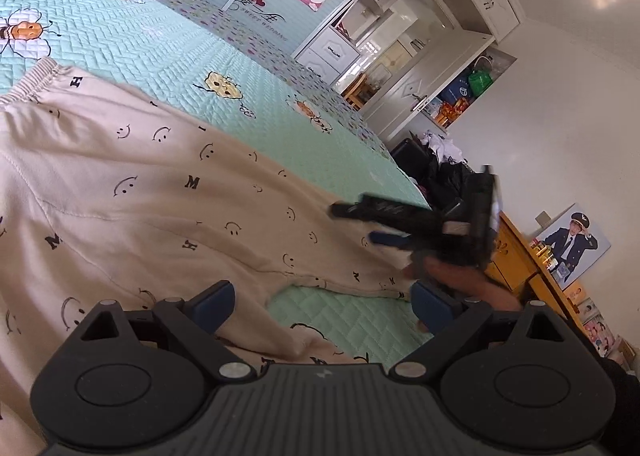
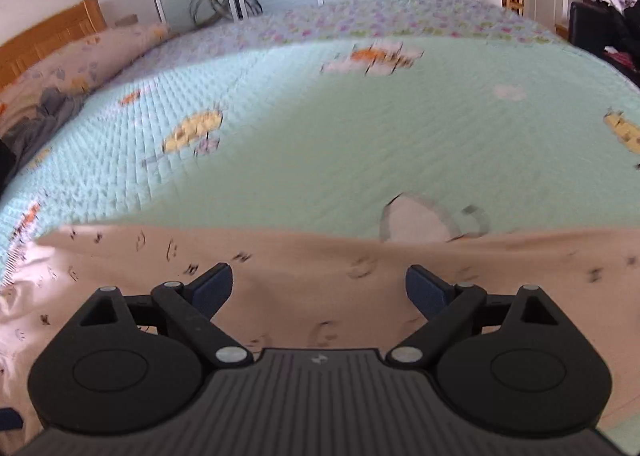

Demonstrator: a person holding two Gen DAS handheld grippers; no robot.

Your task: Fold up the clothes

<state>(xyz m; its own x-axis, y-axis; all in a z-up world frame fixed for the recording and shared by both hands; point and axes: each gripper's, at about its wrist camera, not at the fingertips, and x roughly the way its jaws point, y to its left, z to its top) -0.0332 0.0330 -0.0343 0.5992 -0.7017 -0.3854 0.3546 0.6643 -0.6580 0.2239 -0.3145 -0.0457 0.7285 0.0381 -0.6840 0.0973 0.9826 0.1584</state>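
Left wrist view: your left gripper [image 1: 322, 306] hangs with jaws spread wide, nothing between them, above the beige smiley-print trousers [image 1: 132, 192]. These lie flat on the mint quilted bedspread [image 1: 280, 108], waistband at upper left, legs running toward lower right. Your right gripper [image 1: 356, 222] shows blurred over a leg near the hem.

Right wrist view: picture blurred. Your right gripper [image 2: 319, 288] stands released, jaws wide, above the trousers [image 2: 312, 260]. The bedspread [image 2: 320, 128] stretches beyond them.
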